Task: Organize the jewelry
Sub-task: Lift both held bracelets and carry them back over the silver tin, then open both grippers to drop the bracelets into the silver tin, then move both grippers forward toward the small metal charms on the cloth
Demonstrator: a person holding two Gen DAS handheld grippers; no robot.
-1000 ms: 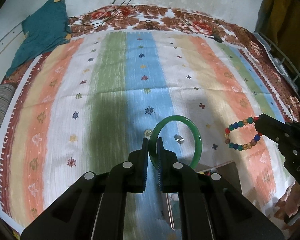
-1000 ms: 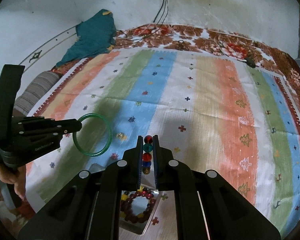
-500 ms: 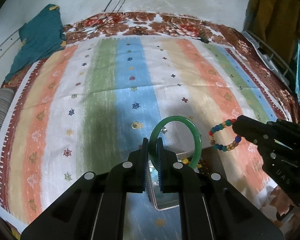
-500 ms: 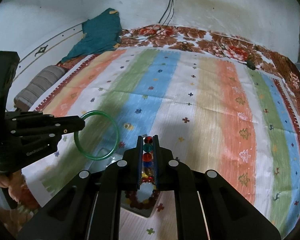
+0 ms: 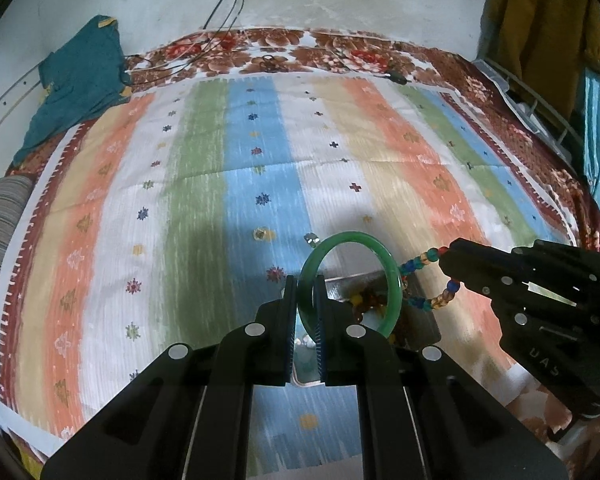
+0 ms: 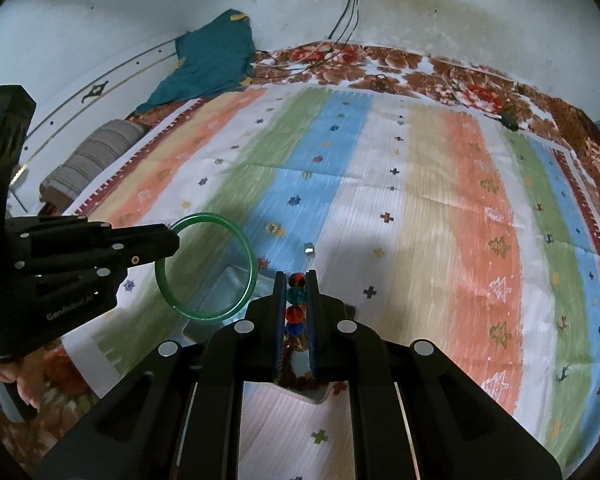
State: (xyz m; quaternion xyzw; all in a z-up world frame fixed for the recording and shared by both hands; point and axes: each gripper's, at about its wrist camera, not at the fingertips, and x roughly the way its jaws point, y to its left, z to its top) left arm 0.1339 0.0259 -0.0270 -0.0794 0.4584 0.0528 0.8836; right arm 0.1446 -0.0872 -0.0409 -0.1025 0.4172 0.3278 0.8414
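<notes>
Your left gripper (image 5: 306,284) is clenched on the green bangle (image 5: 392,280), pinching its left rim so the ring stands upright above the near end of the striped cloth (image 5: 204,184). Your right gripper (image 6: 296,280) is clamped on the bead bracelet (image 6: 295,296), its coloured beads stacked between the jaws. Both pieces hang over the clear box (image 5: 428,320) lying on the cloth, with beads visible inside it. Two small pieces (image 5: 310,238) lie on the cloth just beyond the box.
</notes>
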